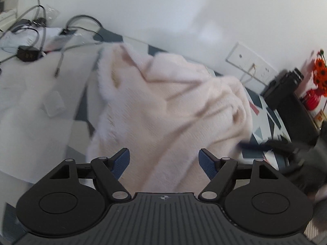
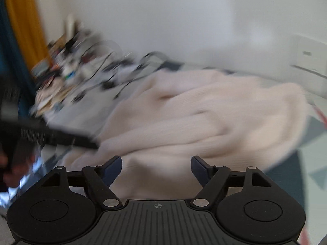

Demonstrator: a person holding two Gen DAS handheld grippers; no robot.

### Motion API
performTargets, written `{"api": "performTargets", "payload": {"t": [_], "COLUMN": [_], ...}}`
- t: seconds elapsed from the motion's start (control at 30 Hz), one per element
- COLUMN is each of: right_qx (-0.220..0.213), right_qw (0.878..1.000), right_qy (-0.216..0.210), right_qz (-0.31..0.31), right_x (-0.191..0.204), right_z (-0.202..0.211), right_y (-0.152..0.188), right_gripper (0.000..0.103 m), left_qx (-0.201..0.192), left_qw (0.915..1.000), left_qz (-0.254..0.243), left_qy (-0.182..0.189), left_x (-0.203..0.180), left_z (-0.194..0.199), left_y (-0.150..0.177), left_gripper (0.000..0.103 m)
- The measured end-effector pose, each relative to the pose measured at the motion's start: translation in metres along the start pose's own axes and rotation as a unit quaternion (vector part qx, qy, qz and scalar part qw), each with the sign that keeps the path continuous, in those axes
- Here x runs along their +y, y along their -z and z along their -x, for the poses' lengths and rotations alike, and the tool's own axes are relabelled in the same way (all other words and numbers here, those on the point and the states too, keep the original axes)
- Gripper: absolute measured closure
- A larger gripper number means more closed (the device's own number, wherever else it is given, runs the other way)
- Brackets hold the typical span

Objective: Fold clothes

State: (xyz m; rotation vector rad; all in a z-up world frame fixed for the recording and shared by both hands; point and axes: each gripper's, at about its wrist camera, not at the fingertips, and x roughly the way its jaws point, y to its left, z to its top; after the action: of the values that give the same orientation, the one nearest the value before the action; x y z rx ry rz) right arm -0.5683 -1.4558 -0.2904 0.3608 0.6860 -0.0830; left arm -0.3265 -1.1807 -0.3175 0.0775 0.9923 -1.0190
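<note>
Crumpled pale pink knitted sweater [image 1: 173, 106] heaped mid-worktop [image 1: 263, 110], grey cables [image 1: 61, 47] at far left corner, my left tongs [image 1: 164, 161] and right tongs [image 2: 156, 168] both released, empty.

No text, label, brand or number can be read in either view

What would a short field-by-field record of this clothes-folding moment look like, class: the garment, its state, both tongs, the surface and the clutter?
garment: pale pink knitted sweater
state: crumpled in a heap, not yet folded
left tongs: open, empty, just short of the sweater's near edge
right tongs: open, empty, facing the sweater; view blurred
surface: tablecloth with geometric pattern
clutter: grey cables and a black adapter beyond the sweater
side items: orange flowers by the wall
</note>
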Motion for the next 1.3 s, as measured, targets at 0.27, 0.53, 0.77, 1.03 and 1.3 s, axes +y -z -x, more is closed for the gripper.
{"api": "performTargets", "payload": {"t": [0.27, 0.53, 0.77, 1.03, 1.3], "right_qx": [-0.05, -0.022, -0.003, 0.004, -0.019], "right_qw": [0.974, 0.964, 0.964, 0.959, 0.955], "right_qy": [0.195, 0.247, 0.265, 0.276, 0.244], "right_qz": [-0.105, -0.092, -0.02, -0.069, -0.169], "right_x": [-0.104, -0.141, -0.124, -0.108, -0.104], "right_z": [-0.012, -0.055, -0.052, -0.004, 0.029], "right_y": [-0.015, -0.014, 0.005, 0.049, 0.071], "right_gripper": [0.042, 0.088, 0.094, 0.094, 0.085], "left_qx": [0.027, 0.033, 0.025, 0.012, -0.009], "left_qw": [0.9986, 0.9981, 0.9965, 0.9969, 0.995], "left_qz": [-0.043, -0.017, -0.025, -0.017, -0.06], "left_qy": [-0.018, -0.049, -0.076, -0.076, -0.08], "left_x": [-0.04, -0.04, -0.041, -0.029, -0.022], "left_z": [-0.034, -0.044, -0.054, -0.07, -0.088], "left_y": [0.011, 0.021, 0.019, 0.003, -0.021], "left_gripper": [0.022, 0.022, 0.022, 0.021, 0.014]}}
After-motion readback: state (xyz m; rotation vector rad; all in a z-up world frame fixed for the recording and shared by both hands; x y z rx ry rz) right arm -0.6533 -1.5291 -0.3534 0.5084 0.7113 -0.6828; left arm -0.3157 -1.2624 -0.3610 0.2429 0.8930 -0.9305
